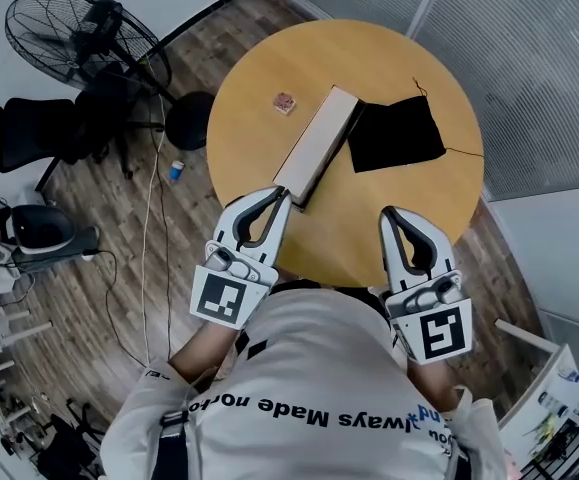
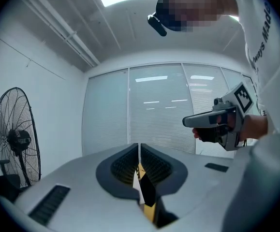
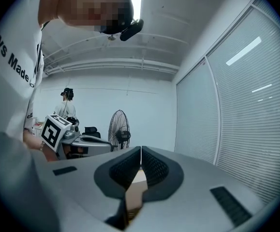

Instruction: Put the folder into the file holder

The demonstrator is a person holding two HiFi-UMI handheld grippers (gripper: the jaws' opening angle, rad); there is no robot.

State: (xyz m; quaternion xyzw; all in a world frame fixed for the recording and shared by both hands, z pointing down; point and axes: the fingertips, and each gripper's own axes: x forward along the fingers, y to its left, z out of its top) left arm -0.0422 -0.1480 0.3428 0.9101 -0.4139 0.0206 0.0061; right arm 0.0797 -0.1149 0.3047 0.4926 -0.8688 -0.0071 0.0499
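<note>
A long beige box, apparently the file holder (image 1: 319, 143), lies on the round wooden table (image 1: 269, 78). Beside it on the right lies a flat black folder (image 1: 397, 134). My left gripper (image 1: 284, 194) hovers at the box's near end, its jaws closed tip to tip (image 2: 139, 151) with nothing pinched between the pads. My right gripper (image 1: 389, 213) is over the table's near edge, apart from the folder, and its jaws also meet (image 3: 140, 153). Each gripper view points up across the room, so the table shows only as a sliver through the jaws.
A small pinkish object (image 1: 285, 102) sits on the table left of the box. A standing fan (image 1: 74, 33), an office chair (image 1: 29, 128) and a black stool (image 1: 187, 118) stand on the floor to the left. Another person (image 3: 66, 105) stands far back in the room.
</note>
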